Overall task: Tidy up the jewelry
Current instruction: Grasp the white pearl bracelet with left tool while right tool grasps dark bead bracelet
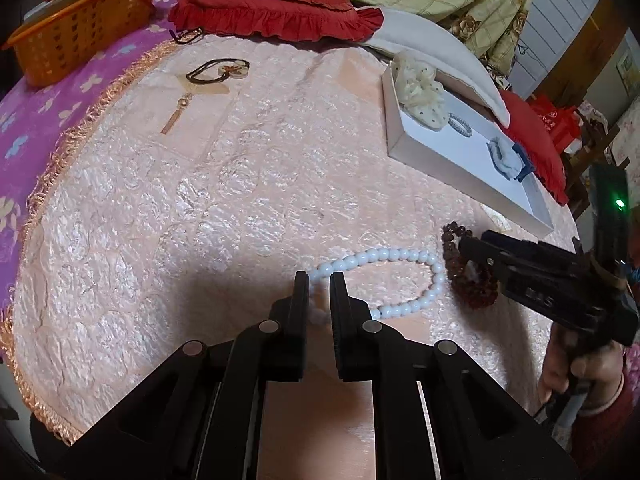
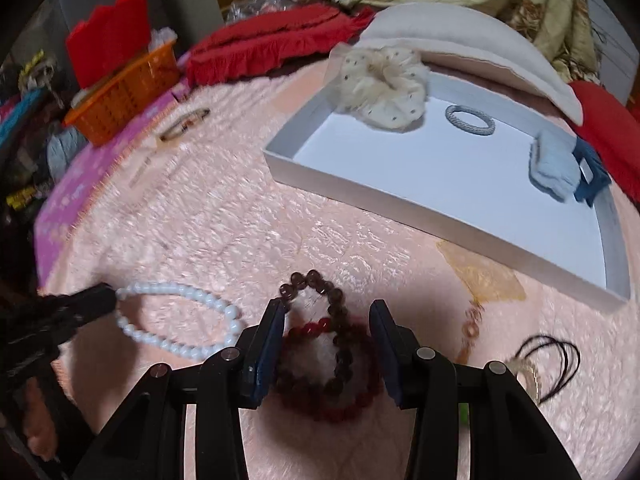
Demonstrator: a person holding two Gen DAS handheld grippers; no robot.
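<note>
Flanking the white tray (image 2: 420, 204) — left hand-held gripper (image 1: 319, 280) pinching white beads (image 1: 400, 256), right hand-held gripper (image 2: 327, 312) apart around dark beads (image 2: 340, 344).

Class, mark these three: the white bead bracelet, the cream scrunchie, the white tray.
white bead bracelet (image 2: 208, 296), right wrist view, far strand of beads.
cream scrunchie (image 2: 380, 86), right wrist view, ruffled middle.
white tray (image 2: 400, 202), right wrist view, near wall.

The bead loop (image 2: 176, 320) lies on the cloth (image 2: 240, 220), just left of two bracelets (image 2: 332, 360) that overlap. The tray (image 2: 440, 216) sits far and to the right. In it lie a scrunchie (image 2: 380, 88), a hair ring (image 2: 470, 117) and a clip (image 2: 568, 172). A basket (image 2: 124, 96) stands far left.
</note>
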